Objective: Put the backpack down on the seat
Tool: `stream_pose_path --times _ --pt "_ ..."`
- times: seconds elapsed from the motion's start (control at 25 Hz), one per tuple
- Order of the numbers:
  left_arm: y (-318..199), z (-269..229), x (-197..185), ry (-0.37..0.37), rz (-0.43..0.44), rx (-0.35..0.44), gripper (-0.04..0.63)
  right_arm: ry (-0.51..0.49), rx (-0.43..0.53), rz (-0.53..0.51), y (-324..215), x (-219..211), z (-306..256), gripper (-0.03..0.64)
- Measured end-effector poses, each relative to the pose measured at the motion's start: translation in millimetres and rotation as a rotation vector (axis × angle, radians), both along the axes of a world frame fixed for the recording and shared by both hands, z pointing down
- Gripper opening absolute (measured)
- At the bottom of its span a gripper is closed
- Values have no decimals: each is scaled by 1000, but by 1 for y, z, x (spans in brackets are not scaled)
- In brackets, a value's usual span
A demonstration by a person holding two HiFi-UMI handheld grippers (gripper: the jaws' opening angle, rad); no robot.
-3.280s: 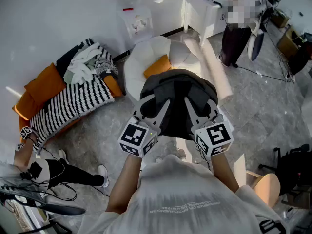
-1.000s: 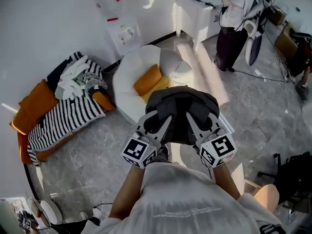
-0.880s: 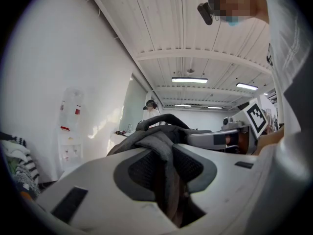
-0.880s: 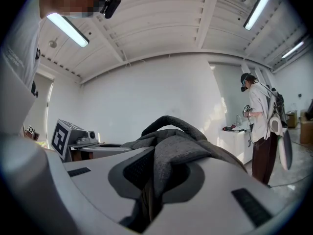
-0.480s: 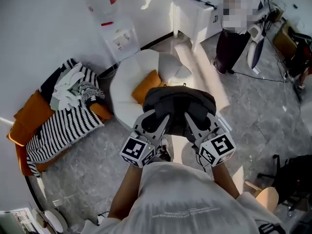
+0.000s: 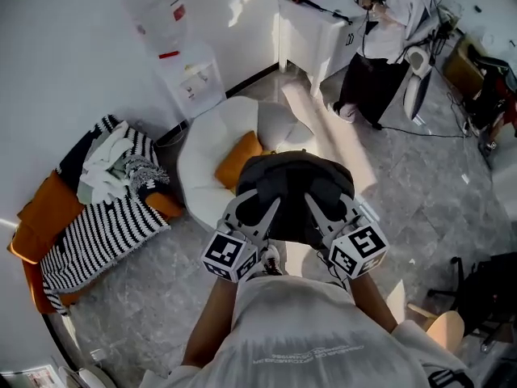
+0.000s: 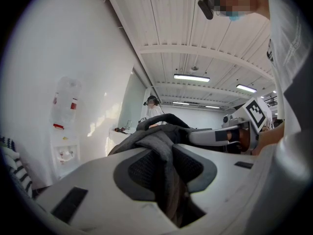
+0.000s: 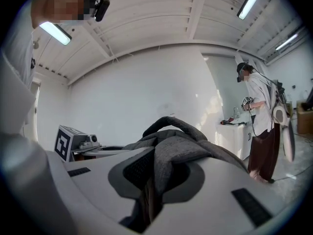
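Over the grey floor, my left gripper and right gripper each pinch fabric of the backpack; the white seat lies at its ten o'clock.

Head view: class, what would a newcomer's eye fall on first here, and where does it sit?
The dark backpack, held up at centre by the left gripper and right gripper, each shut on its fabric. Just beyond it is a white seat with an orange cushion; a striped blanket lies at far left.
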State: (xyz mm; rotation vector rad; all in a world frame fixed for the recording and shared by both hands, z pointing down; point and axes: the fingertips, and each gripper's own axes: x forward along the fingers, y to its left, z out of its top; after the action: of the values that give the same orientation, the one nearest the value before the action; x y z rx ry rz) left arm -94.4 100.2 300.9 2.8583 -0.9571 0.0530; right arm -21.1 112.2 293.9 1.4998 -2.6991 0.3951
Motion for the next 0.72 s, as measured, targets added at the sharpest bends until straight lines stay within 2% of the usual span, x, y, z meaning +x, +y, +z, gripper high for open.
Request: stream_pose_path --times 0.72 --pt "-96 0 4 8 36 8 120 24 15 12 -95 5 1 40"
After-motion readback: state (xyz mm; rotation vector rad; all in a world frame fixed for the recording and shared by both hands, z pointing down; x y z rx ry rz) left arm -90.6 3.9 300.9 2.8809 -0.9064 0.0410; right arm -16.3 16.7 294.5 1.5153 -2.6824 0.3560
